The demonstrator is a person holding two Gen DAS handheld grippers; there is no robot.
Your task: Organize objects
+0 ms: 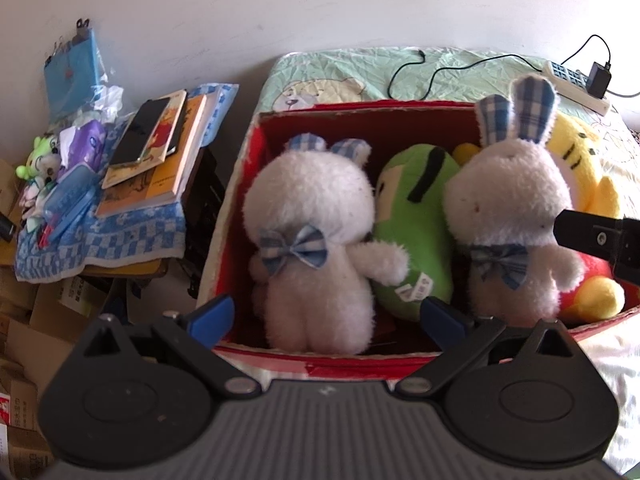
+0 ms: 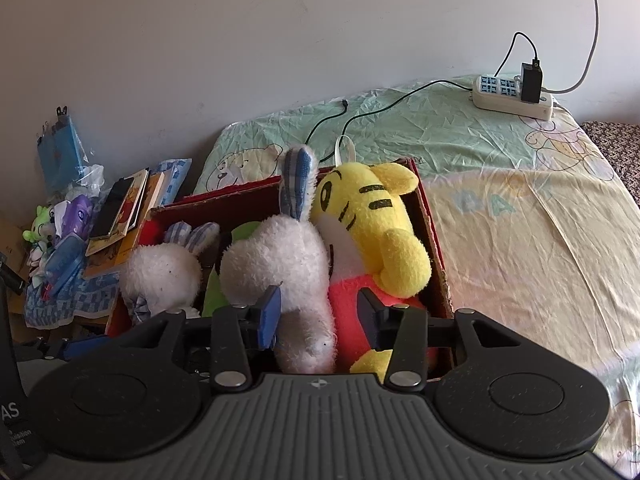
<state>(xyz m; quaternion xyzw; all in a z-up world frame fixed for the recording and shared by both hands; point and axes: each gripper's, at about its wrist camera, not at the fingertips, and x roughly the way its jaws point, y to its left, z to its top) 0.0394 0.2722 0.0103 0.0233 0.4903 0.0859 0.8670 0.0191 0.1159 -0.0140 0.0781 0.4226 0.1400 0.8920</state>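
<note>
A red cardboard box (image 1: 236, 200) sits on the bed and holds several plush toys. Inside are a white bunny (image 1: 316, 216) on the left, a green plush (image 1: 416, 220), a second white bunny (image 1: 508, 200) and a yellow tiger (image 1: 592, 168). My left gripper (image 1: 326, 316) is open wide at the box's near wall, its blue pads on either side of the left bunny's legs without touching. My right gripper (image 2: 320, 316) stands half open. The second bunny's (image 2: 280, 256) leg lies between its fingers, and the right pad rests by the tiger's (image 2: 368, 208) red body.
A cluttered side table (image 1: 100, 256) left of the box carries books (image 1: 160, 160), a phone and small toys on a blue checked cloth. A power strip (image 2: 512, 96) with a charger and cables lies at the bed's far end. Cardboard boxes (image 1: 24, 360) lie on the floor at the left.
</note>
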